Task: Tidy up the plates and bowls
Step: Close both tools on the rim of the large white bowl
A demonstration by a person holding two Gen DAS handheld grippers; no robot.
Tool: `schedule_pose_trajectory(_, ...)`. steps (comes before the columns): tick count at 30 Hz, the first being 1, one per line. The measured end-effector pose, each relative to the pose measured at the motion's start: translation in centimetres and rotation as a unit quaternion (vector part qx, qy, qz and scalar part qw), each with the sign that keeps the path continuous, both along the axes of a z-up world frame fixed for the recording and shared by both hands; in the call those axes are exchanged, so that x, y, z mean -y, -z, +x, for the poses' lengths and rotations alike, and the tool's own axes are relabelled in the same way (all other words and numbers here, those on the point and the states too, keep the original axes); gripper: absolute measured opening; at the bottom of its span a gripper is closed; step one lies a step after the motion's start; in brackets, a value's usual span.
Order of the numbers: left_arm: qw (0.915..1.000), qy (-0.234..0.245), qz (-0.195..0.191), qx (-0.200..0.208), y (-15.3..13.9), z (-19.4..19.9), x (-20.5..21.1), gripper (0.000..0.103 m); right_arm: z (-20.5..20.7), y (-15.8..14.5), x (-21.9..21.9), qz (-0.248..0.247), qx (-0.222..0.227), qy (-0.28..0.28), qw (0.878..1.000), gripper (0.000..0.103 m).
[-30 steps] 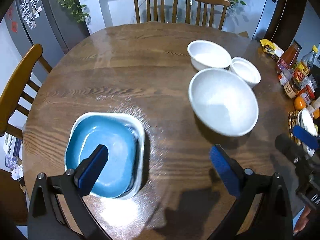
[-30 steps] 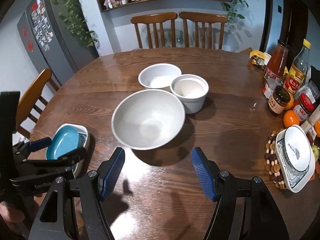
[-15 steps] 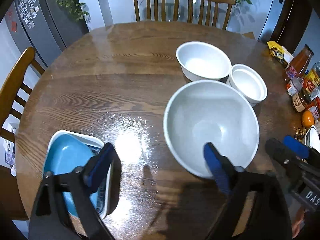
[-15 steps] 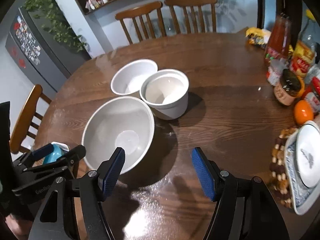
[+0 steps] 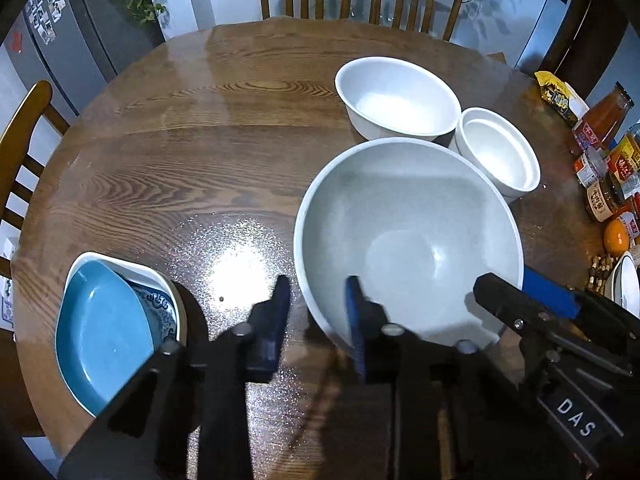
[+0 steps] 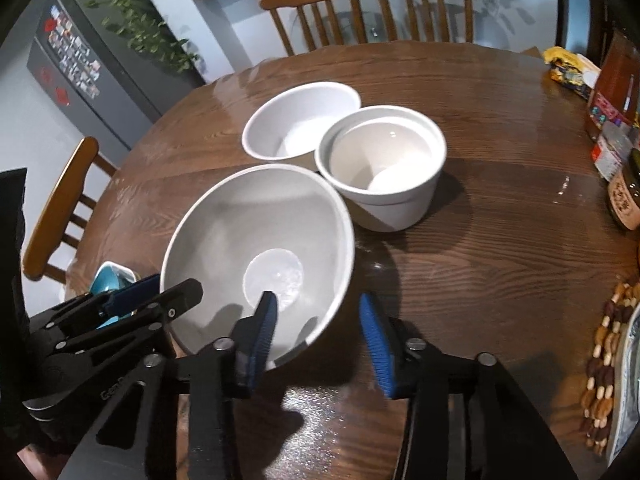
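A large grey-white bowl [image 5: 408, 232] [image 6: 256, 220] stands on the round wooden table [image 5: 208, 128]. My left gripper [image 5: 316, 312] [image 6: 160, 292] straddles its near-left rim, one finger outside and one inside. The jaws are closing, and a sliver of table still shows beside the outer pad. My right gripper [image 6: 316, 336] [image 5: 520, 292] straddles the near-right rim. Its jaws are closing too, with a gap at the outer pad. Behind stand a medium white bowl [image 5: 396, 100] [image 6: 300, 124] and a small straight-sided white bowl [image 5: 498, 152] [image 6: 384, 164]. A blue plate [image 5: 100, 332] lies in a white square dish [image 5: 152, 276].
Sauce bottles, jars [image 5: 600, 160] and an orange [image 5: 616, 236] crowd the table's right edge. A beaded trivet [image 6: 600, 360] with a patterned dish lies at the near right. Wooden chairs [image 6: 372, 8] stand at the far side and left.
Both grippers have come forward and down onto the large bowl. Their jaws have narrowed and now straddle its rim on either side. The blue plate has slid toward the left edge of view.
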State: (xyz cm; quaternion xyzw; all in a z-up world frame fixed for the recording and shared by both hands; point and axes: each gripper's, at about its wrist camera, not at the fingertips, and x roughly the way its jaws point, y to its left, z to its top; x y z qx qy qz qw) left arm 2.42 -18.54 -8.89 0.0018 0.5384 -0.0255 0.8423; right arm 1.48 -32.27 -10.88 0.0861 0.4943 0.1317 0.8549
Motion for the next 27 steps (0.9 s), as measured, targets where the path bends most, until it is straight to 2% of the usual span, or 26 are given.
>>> schedule_pose_trajectory(9,1.0,0.005,0.004,0.004,0.2,0.1,0.1,0.02,0.3,0.1,0.0,-0.015,0.006,0.001,1.0,0.02)
schedule_pose_trajectory(27,0.9988,0.022,0.009,0.044,-2.4,-2.4,-0.3,0.02,-2.2,-3.0,-0.6,-0.026,0.049,0.01,0.998,0.02)
